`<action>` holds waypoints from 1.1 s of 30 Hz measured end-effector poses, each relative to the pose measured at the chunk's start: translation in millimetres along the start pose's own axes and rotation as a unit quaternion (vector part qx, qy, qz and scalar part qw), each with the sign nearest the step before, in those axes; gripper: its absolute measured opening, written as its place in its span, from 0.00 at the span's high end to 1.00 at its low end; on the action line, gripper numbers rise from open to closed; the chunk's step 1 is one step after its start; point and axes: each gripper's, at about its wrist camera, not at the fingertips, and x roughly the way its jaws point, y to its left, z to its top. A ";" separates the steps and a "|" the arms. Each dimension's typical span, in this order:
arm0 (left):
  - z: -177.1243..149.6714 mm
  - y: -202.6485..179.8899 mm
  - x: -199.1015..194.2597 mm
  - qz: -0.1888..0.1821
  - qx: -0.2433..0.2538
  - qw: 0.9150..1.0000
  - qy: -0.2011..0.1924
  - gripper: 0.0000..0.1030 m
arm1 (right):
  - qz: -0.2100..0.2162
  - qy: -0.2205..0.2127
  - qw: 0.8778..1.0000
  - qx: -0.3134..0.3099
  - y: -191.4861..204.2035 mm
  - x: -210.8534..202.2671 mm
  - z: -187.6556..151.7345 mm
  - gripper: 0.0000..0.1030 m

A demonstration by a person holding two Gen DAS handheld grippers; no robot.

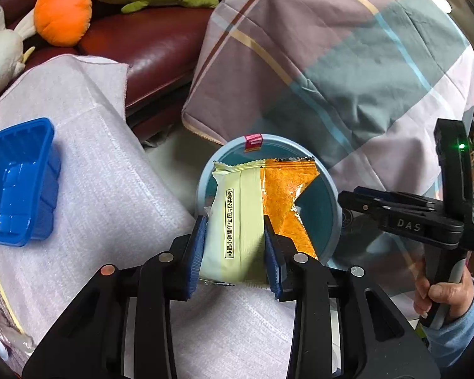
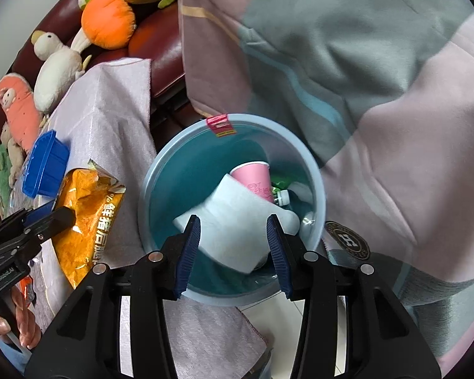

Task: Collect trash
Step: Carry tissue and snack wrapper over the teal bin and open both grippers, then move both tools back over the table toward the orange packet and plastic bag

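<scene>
1. Left tool [image 1: 233,246]: closed on a snack wrapper [image 1: 237,218], its pads pressing the pale back panel from both sides while the orange half hangs free to the right.
2. Right tool [image 2: 233,246]: jaws apart and holding nothing, poised above the bin [image 2: 161,170]; a white tissue [image 2: 237,221] lies below, between the fingers, inside the bin.
3. Bin contents: a pink cup [image 2: 252,177] and a bottle [image 2: 282,197] beside the tissue.
4. Step in hand, as judged: dropping the wrapper. In the left view it hangs over the near rim of the bin [image 1: 331,195]; carry it over the middle before releasing, since light foil may drift onto the cloth-covered bench [image 1: 110,189].
5. A blue tray [image 1: 19,183] rests on the bench, well apart from both tools.
</scene>
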 end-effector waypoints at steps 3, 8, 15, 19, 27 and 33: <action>1.3 -4.7 5.3 -0.001 0.005 1.000 0.001 0.66 | -0.008 -0.011 1.000 0.001 -2.8 -8.1 1.0 0.43; 2.0 -13.0 17.7 -0.001 0.015 1.000 0.007 0.64 | -0.017 -0.027 0.999 0.005 -6.0 -21.2 4.1 0.31; 2.1 -23.4 29.8 0.016 0.027 0.999 0.007 0.16 | -0.018 -0.030 0.999 0.012 -7.4 -25.7 6.0 0.31; -1.1 -20.4 27.3 0.017 0.024 1.000 0.007 0.10 | -0.020 -0.030 0.999 0.016 -7.0 -27.1 5.0 0.28; -10.7 -9.6 11.2 0.017 0.012 1.000 0.001 0.09 | -0.022 -0.023 0.999 0.013 3.9 -28.8 3.8 0.24; -18.7 0.2 -2.0 0.014 -0.001 1.000 -0.005 0.09 | -0.025 -0.022 0.999 0.003 19.0 -35.0 0.3 0.24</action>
